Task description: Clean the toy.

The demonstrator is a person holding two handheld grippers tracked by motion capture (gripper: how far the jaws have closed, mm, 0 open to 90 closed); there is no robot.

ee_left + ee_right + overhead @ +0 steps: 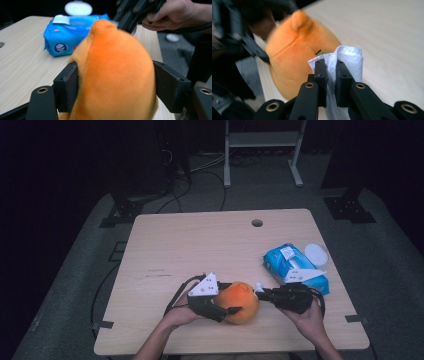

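Observation:
An orange plush toy (241, 301) sits near the table's front edge, clamped between the two jaws of my left gripper (229, 300). In the left gripper view the orange plush toy (115, 75) bulges up between the jaws. My right gripper (260, 294) comes in from the right and is shut on a folded white wipe (348, 58). The wipe touches the side of the orange plush toy (294, 55). In the left gripper view the right gripper (128, 18) is at the toy's far top.
A blue pack of wet wipes (295, 267) lies on the table's right side with its white lid (316, 252) flipped open. The wooden table (190, 245) has a round cable hole (257, 223) at the back. A metal stand (262, 150) rises beyond the table.

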